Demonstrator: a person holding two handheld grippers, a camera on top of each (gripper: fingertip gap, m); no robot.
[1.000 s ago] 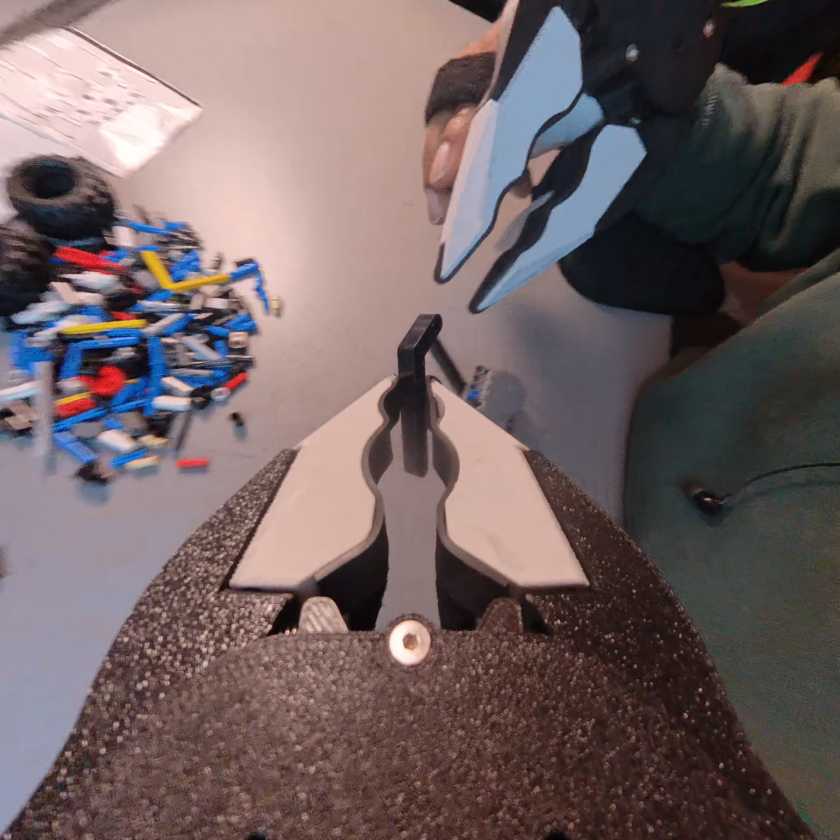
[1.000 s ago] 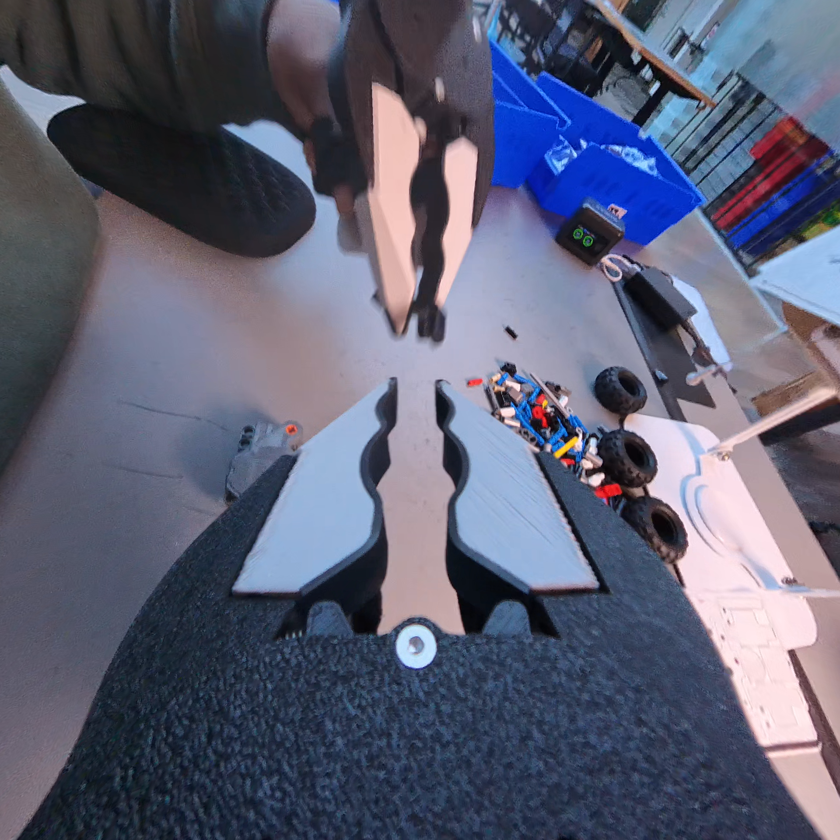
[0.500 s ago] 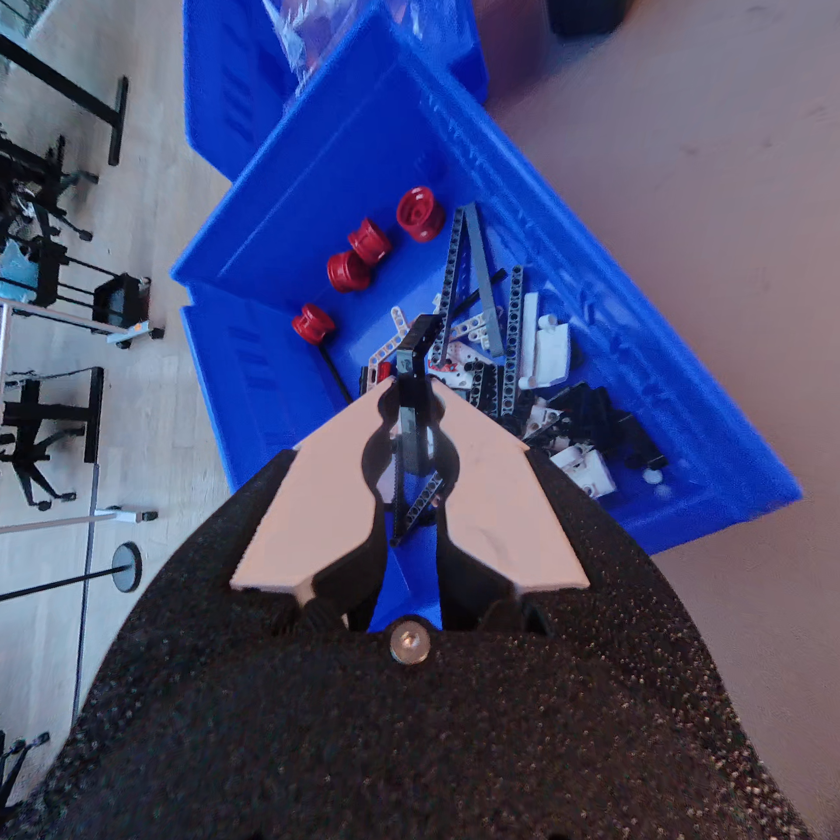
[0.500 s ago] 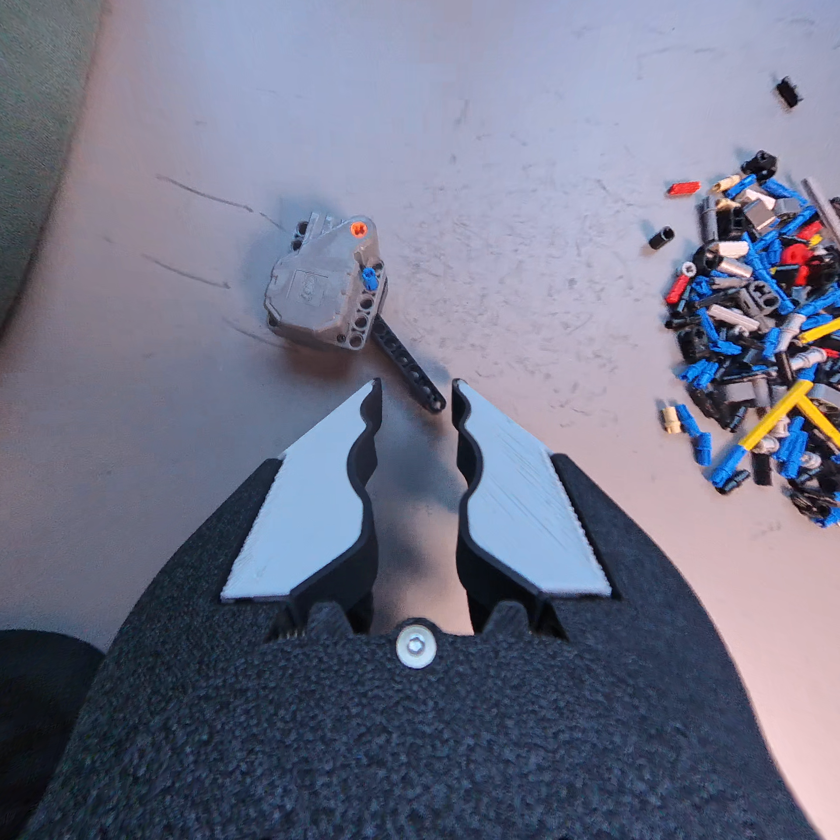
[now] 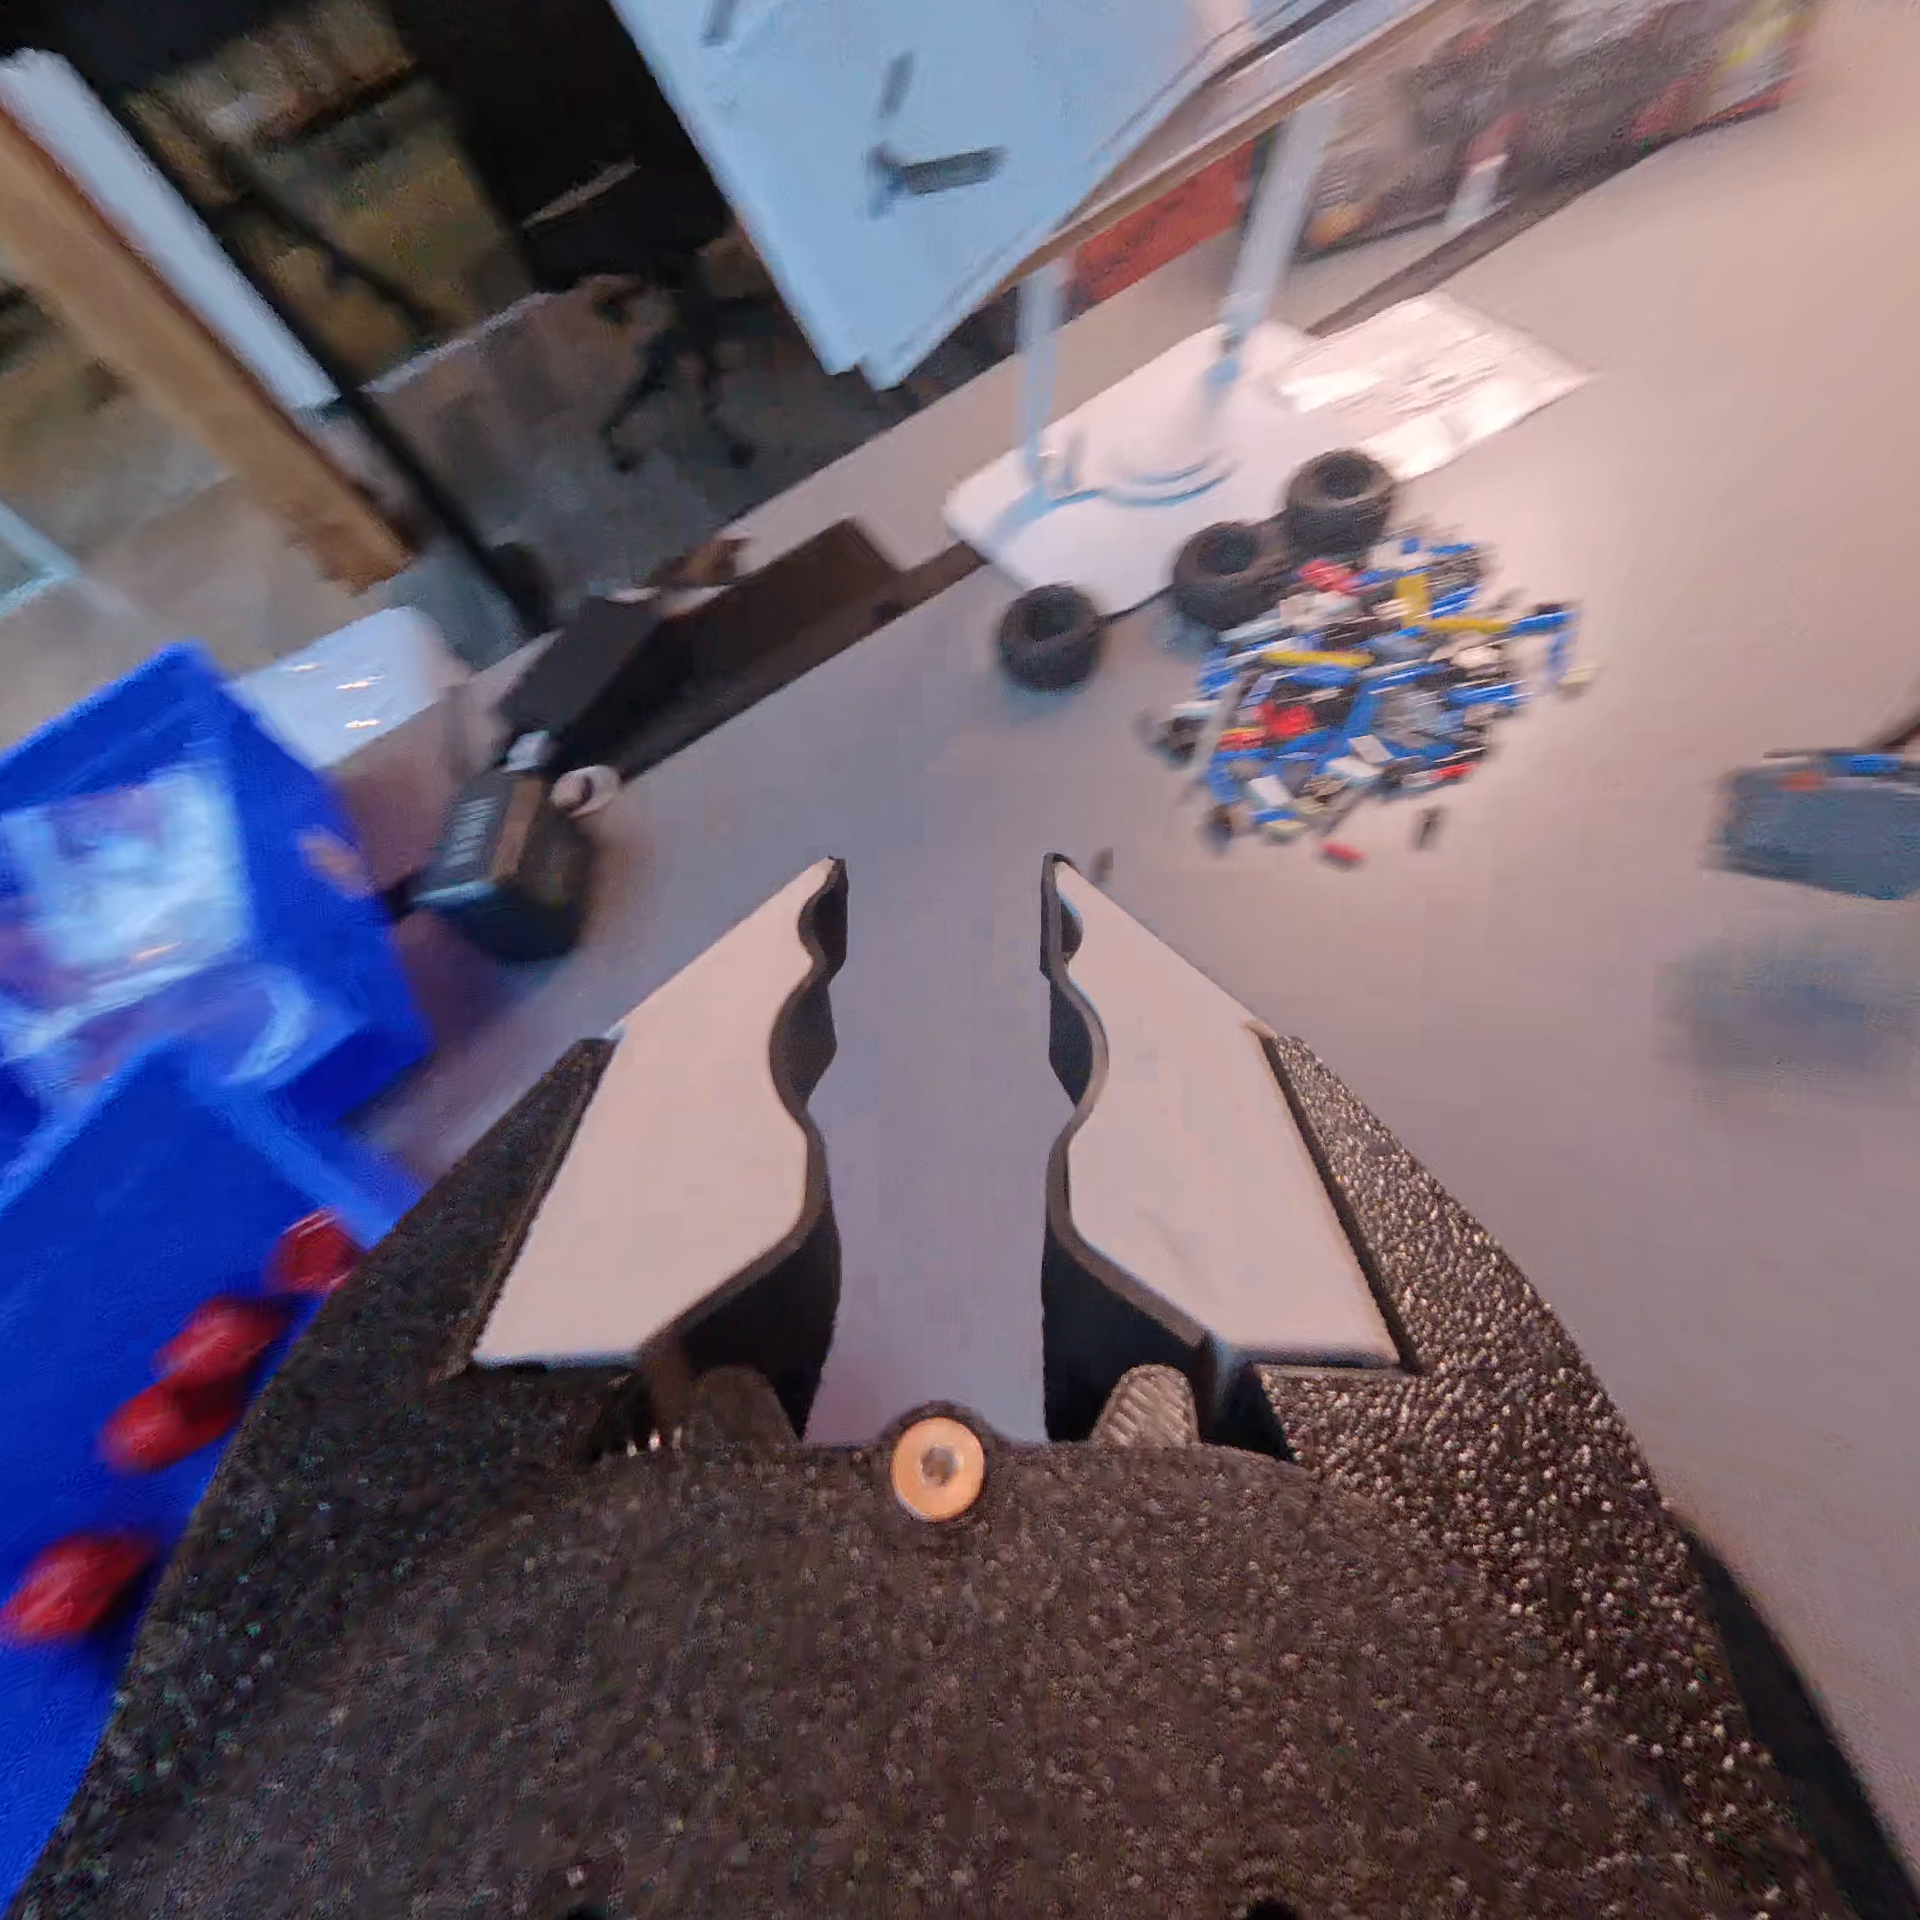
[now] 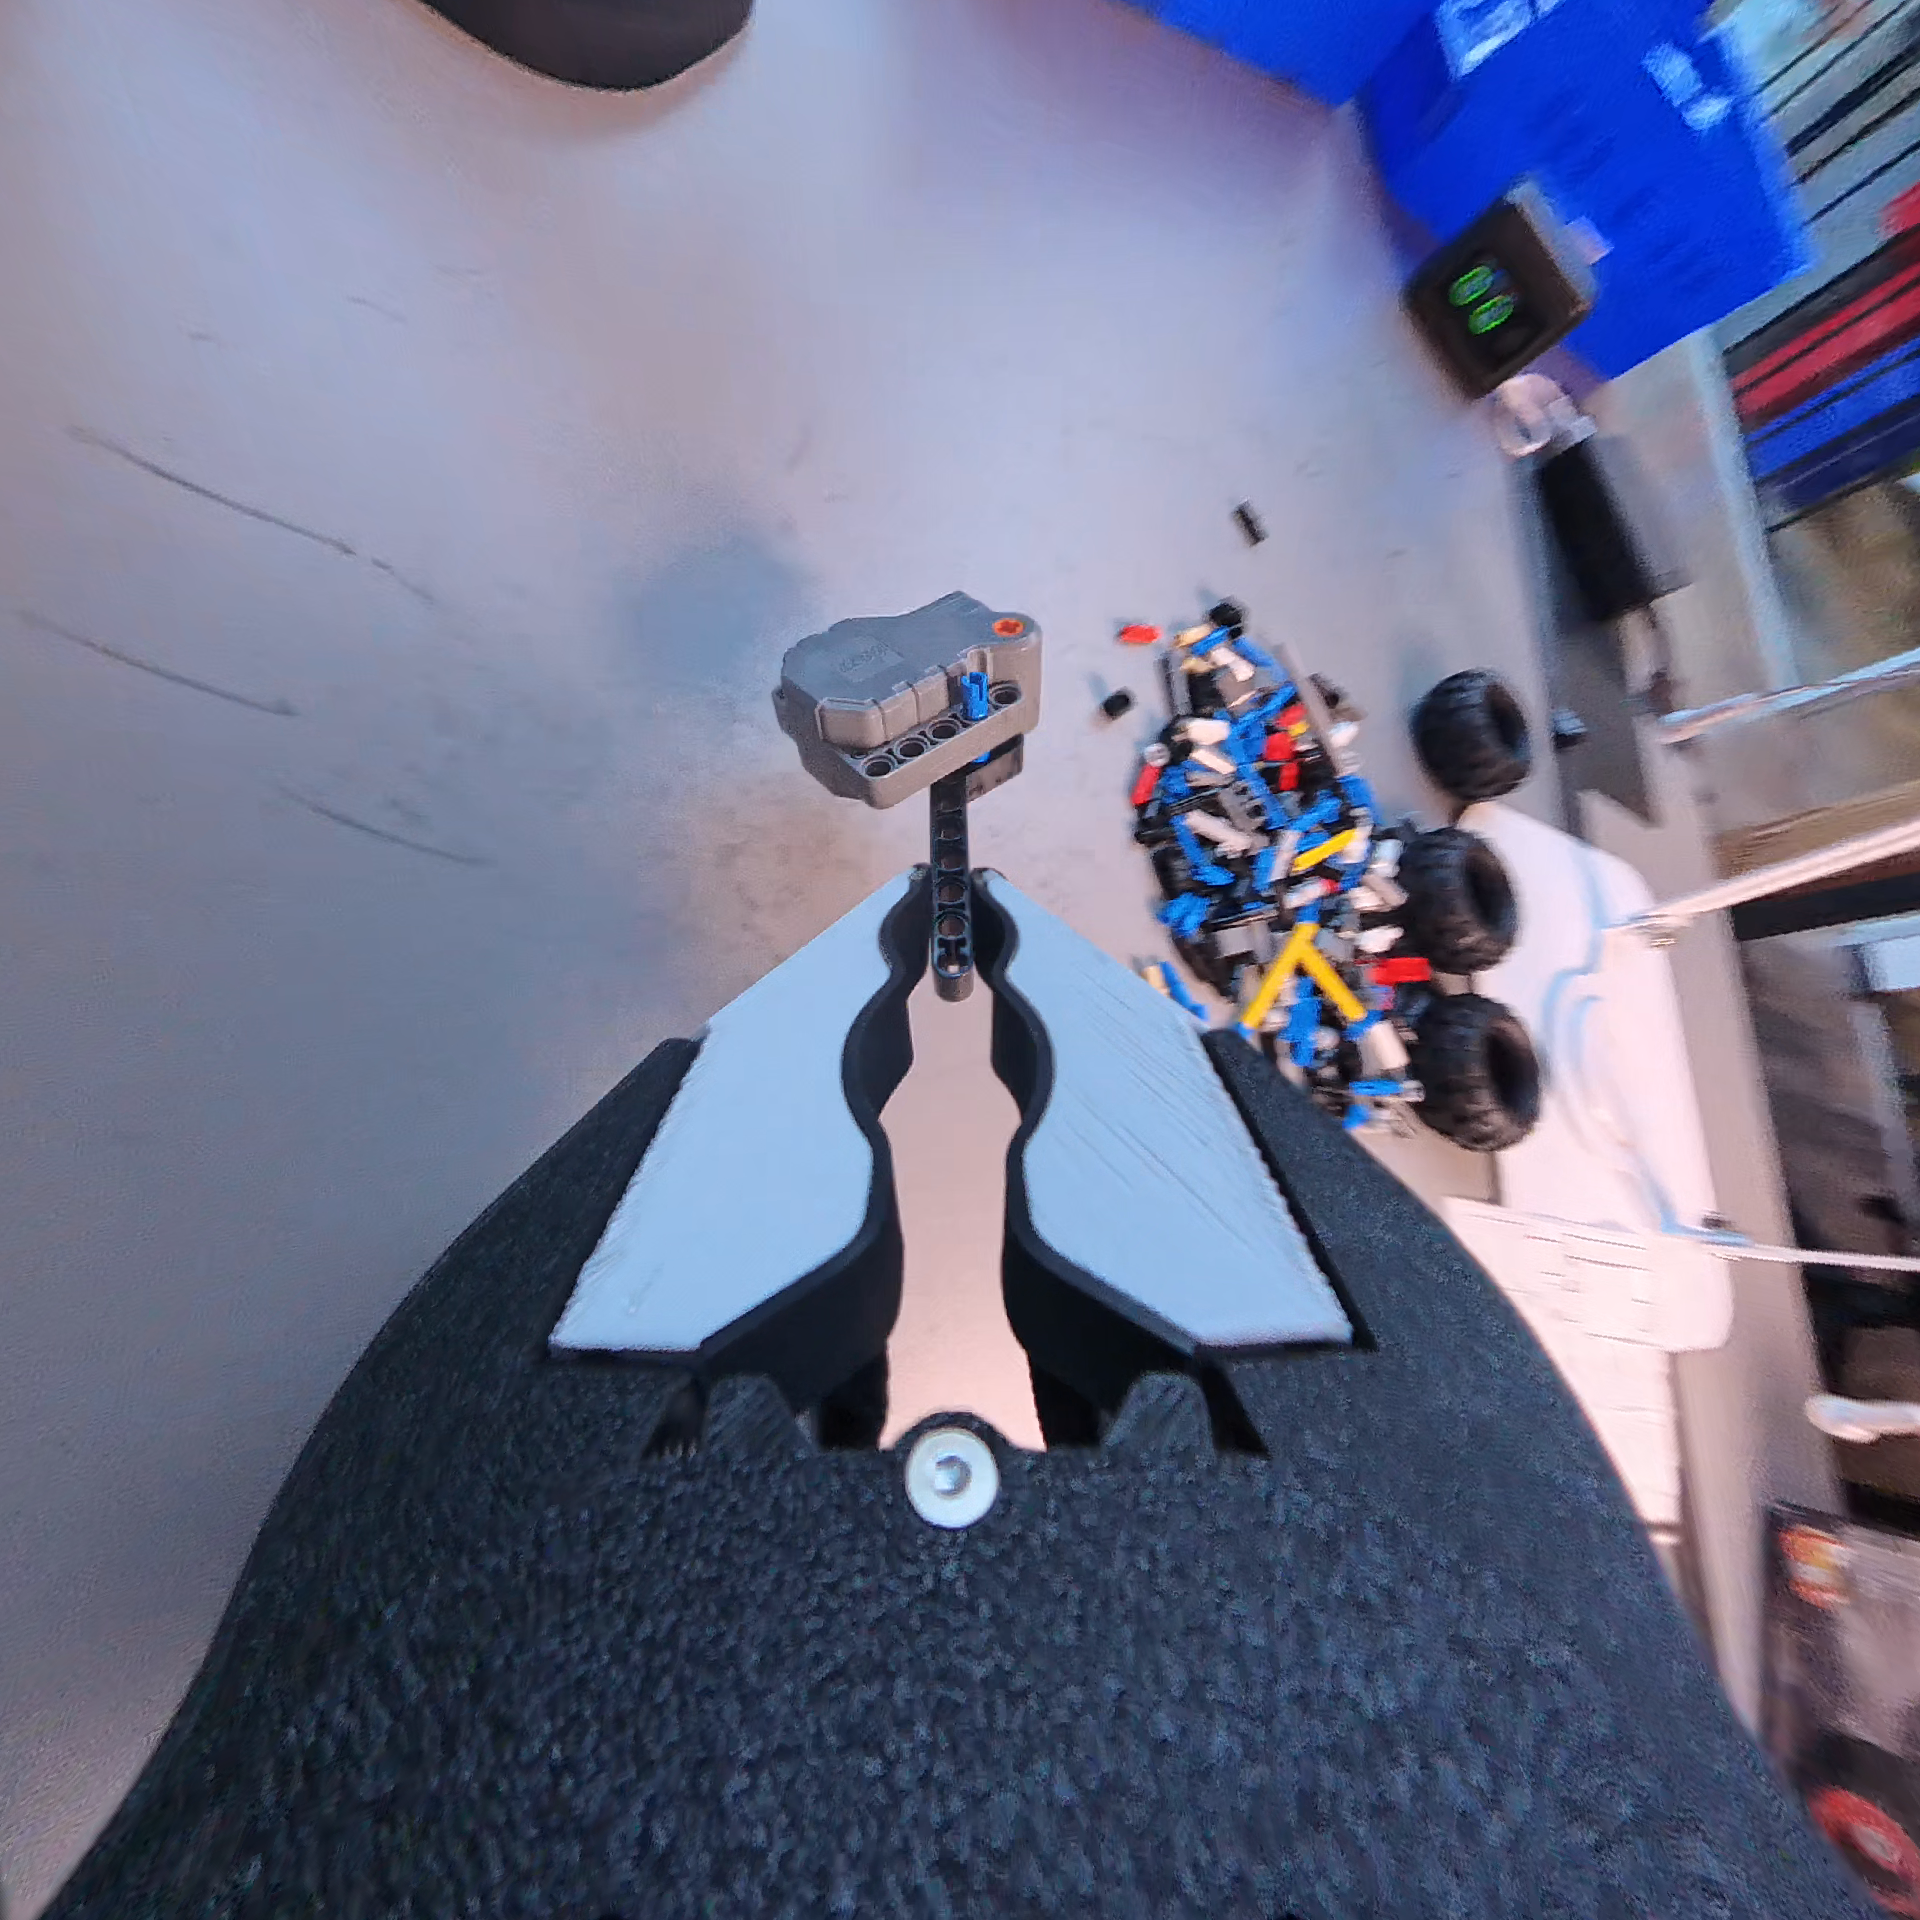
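Right gripper (image 6: 951, 914): fingers clamped on black perforated beam (image 6: 950, 883) carrying grey motor block (image 6: 909, 694), lifted above bench (image 6: 416, 520). Left gripper (image 5: 940, 883): fingers wide, empty, over bench beside blue bin (image 5: 156, 1039). Loose parts pile (image 5: 1371, 696) and tyres (image 5: 1049, 634) lay beyond.

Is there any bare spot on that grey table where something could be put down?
Yes: the wide grey tabletop left of the grey motor block held by the right gripper, and ahead of the open left gripper. It is crowded around the pile of small plastic pieces and black tyres.
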